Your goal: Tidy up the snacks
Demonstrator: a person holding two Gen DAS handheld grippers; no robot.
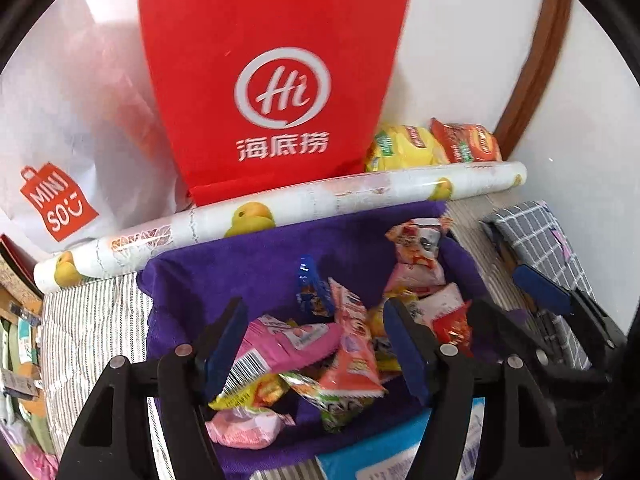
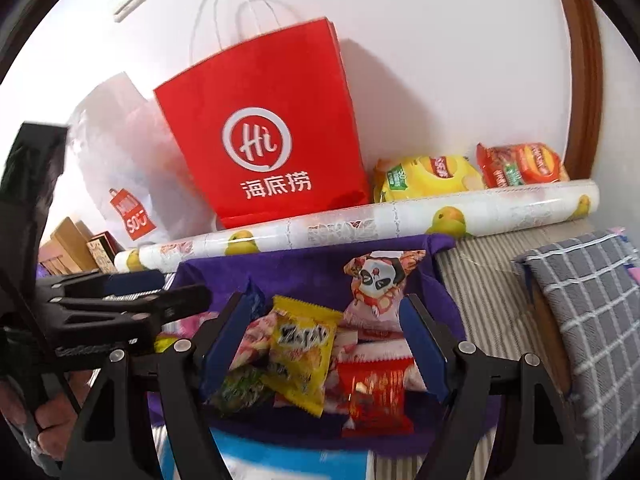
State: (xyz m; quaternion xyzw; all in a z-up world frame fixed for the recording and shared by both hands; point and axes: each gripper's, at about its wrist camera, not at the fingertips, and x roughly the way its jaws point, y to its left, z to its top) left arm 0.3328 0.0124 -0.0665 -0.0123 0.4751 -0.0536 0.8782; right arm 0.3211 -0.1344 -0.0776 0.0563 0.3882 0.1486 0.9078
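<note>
Looking down through the left wrist view: left gripper (image 1: 316, 344) hangs over the purple fabric bin (image 1: 224, 276), jaws apart, gripping nothing. Loose snack packets (image 1: 320, 352) lie heaped inside the bin, a pink packet (image 1: 288, 344) topmost between the blue pads but untouched. A patterned roll (image 1: 280, 210) lies behind the bin; a red paper bag (image 1: 272, 92) stands against the wall.

Right wrist view: right gripper (image 2: 320, 340) is also spread, empty, above the same bin (image 2: 304, 272). A yellow packet (image 2: 300, 352) and a red packet (image 2: 376, 392) sit below it. The left gripper (image 2: 156, 300) shows at left edge.
</note>
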